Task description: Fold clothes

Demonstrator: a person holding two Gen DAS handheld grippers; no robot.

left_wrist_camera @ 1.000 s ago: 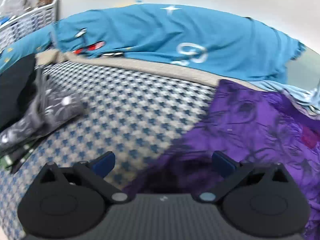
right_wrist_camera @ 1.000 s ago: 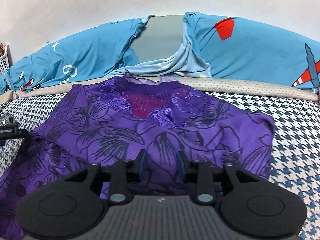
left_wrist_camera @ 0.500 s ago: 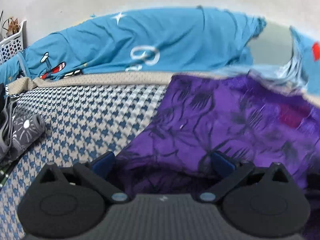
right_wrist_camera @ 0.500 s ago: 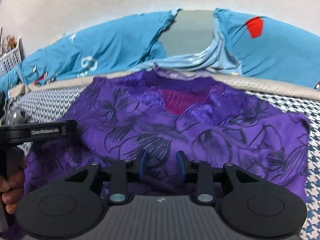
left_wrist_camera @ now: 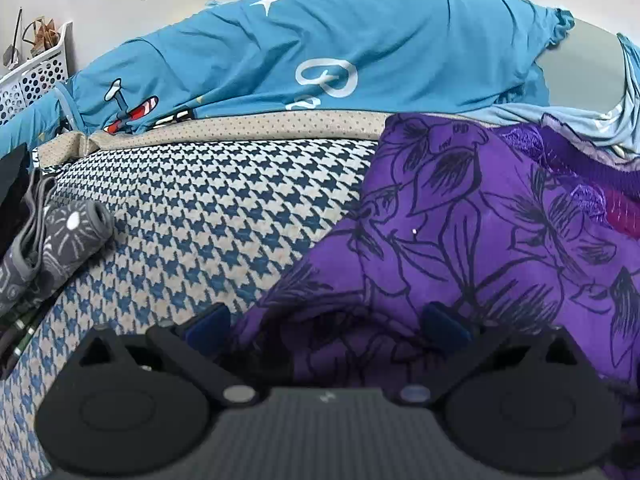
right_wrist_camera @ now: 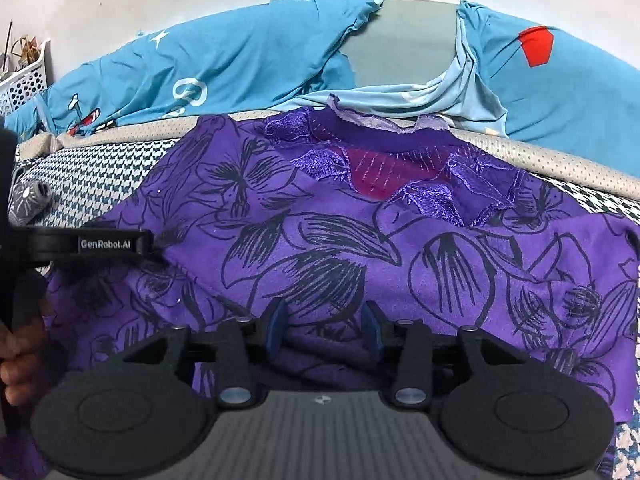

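Since a second ago my left gripper (left_wrist_camera: 326, 322) has swung from the bed's houndstooth cover (left_wrist_camera: 208, 216) onto the purple floral top (right_wrist_camera: 320, 240); the garment now fills both views. It lies spread on the bed, neckline toward the blue pillows (right_wrist_camera: 240, 60), lace and magenta panel showing. Left fingers spread wide over its side edge, nothing pinched. Right gripper (right_wrist_camera: 322, 326) fingers part-open astride a raised hem fold; contact unclear. Risk: slippery knit bunches or slides out if I close on one layer only. Grey rolled garment (left_wrist_camera: 68, 240) lies well apart.
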